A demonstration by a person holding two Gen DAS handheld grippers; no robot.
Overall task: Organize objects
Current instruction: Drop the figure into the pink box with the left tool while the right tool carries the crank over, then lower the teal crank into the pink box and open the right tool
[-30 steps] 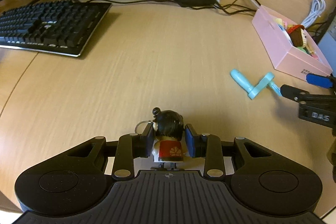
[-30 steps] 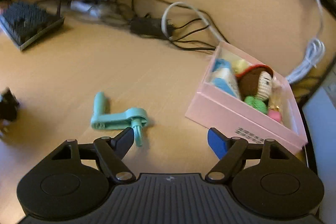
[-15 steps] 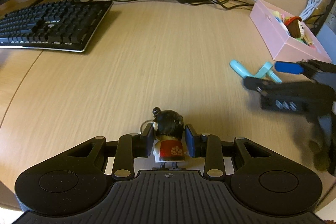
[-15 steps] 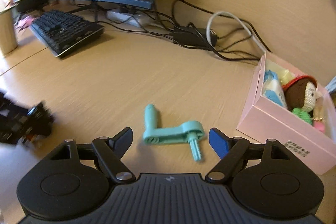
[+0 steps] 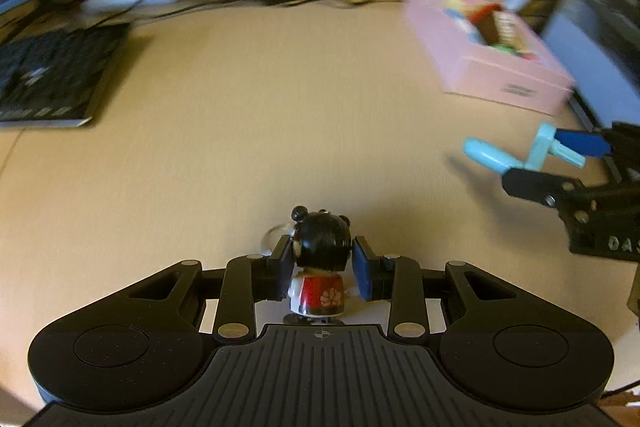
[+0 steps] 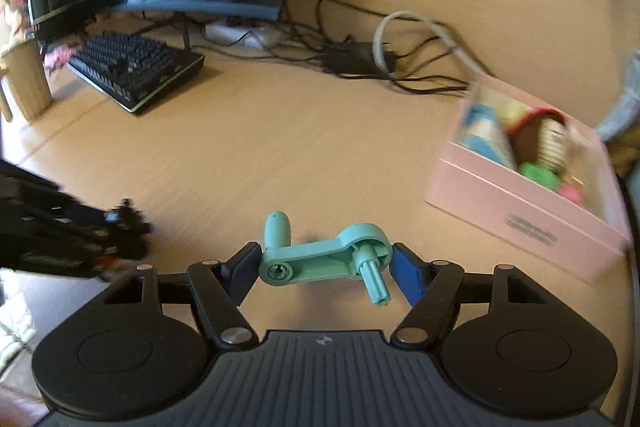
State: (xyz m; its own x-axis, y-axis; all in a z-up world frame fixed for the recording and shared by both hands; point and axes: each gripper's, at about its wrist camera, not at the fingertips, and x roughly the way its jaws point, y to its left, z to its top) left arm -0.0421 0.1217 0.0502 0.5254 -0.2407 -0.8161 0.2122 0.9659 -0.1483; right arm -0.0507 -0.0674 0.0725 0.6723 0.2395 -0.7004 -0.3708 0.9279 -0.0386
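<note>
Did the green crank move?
Yes. The crank was lying left of the pink box; now it sits between the right gripper's fingers, seemingly lifted.

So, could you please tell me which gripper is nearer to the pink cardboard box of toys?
Right. The right gripper, closed around the teal plastic crank handle, sits just short of the pink cardboard box. The left gripper, holding the small black-haired doll figure, is farther back across the desk.

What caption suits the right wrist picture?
Right gripper clamps teal crank handle beside pink toy box.
</note>
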